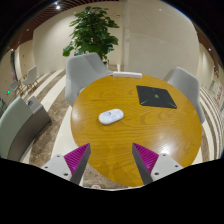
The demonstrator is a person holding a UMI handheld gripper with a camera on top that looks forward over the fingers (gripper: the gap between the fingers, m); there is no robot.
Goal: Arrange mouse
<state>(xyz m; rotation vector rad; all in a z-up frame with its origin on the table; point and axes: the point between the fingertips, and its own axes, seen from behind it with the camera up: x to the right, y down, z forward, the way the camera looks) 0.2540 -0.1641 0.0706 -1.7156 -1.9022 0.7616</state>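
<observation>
- We are holding the tool (112,160) apart, well short of the white oval mouse (111,116).
- We are aiming to straddle it squarely, left of the black square mat (157,97) on the round wooden surface (130,140).

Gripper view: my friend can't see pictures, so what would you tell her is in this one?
A white computer mouse lies on a round wooden table, beyond the open gripper and its two pink-padded fingers. A black mouse pad lies farther back on the table. Grey chairs ring the table, and a leafy potted plant stands behind.
</observation>
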